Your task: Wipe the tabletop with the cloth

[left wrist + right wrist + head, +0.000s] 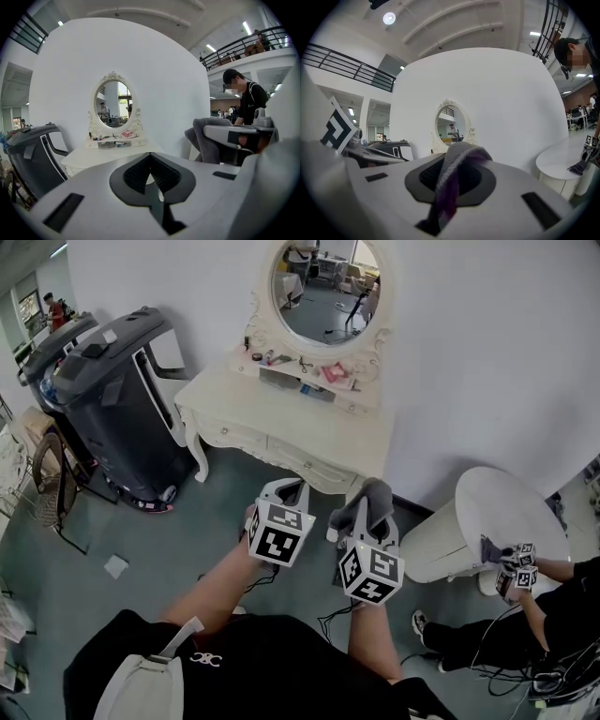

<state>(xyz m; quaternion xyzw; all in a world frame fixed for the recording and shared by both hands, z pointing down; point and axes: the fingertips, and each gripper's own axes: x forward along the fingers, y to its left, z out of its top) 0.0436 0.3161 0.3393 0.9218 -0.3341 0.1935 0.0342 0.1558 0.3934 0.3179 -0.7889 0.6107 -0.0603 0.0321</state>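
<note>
A grey cloth [369, 501] with a purple streak is pinched in my right gripper [367, 516], which is shut on it; in the right gripper view the cloth [452, 180] drapes over the jaws. My left gripper [285, 489] is held beside it at the left, shut with nothing in it, its pads [140, 171] meeting. Both are in the air above the floor, a short way in front of the white dressing table [281, 418]. They point at its top [89, 159] and its oval mirror [325, 287].
A black wheeled machine [112, 381] stands left of the dressing table. Small items [300, 364] lie on the shelf under the mirror. At the right, another person [553, 601] holds grippers [516, 568] with a cloth on a round white table [511, 507].
</note>
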